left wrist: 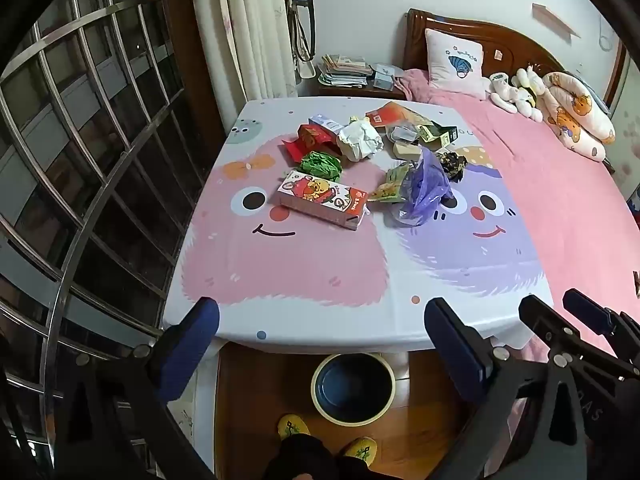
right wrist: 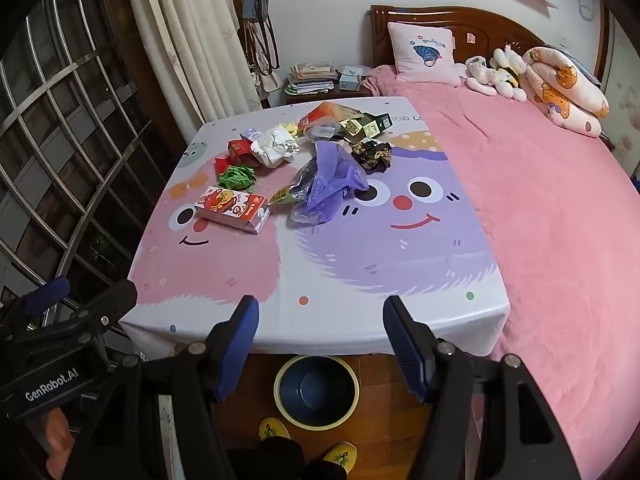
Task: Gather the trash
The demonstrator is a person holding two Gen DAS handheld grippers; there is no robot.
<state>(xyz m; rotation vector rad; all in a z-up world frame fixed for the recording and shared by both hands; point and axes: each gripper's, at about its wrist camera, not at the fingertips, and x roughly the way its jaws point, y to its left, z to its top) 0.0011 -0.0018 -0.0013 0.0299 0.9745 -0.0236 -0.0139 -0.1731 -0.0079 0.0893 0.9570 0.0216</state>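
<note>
while both tools [left wrist: 322, 336] [right wrist: 320, 334] hang open, trash [left wrist: 360, 142] on table, bin [right wrist: 316, 392] below

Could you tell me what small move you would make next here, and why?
I would probably reach the left gripper forward to the cartoon-printed pink carton. Both the left and the right gripper hang open and empty at the table's near edge, the carton is the closest piece of litter, and the round dark blue bin waits on the floor below.
</note>
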